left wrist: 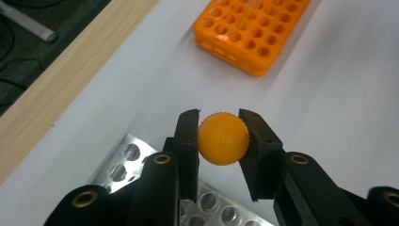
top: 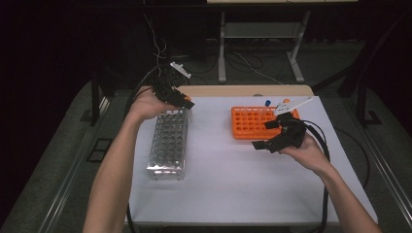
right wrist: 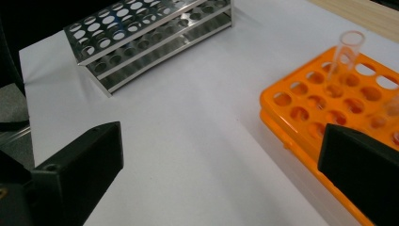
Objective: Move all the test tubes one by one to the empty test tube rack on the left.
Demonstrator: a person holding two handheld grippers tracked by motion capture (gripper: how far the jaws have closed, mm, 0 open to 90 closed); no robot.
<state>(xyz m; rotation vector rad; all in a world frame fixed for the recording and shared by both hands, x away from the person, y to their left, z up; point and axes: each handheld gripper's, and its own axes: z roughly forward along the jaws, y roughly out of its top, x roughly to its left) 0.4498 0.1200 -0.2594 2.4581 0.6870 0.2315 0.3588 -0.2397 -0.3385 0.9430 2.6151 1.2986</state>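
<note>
Orange-capped tube [left wrist: 223,138], clamped at its cap in my left gripper [left wrist: 221,141] at lower centre, needs lowering plumb into the steel rack [left wrist: 207,202]; my right gripper [right wrist: 221,174] gapes wide, empty.

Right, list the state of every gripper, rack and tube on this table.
Left gripper: shut on the round orange ribbed cap, above the metal rack.
Right gripper: open, empty.
Silver metal tube rack: no tubes visible.
Orange plastic tube rack: holds an uncapped clear tube, upright.

Metal rack [top: 168,143] left — plastic rack [top: 255,122] (right)
</note>
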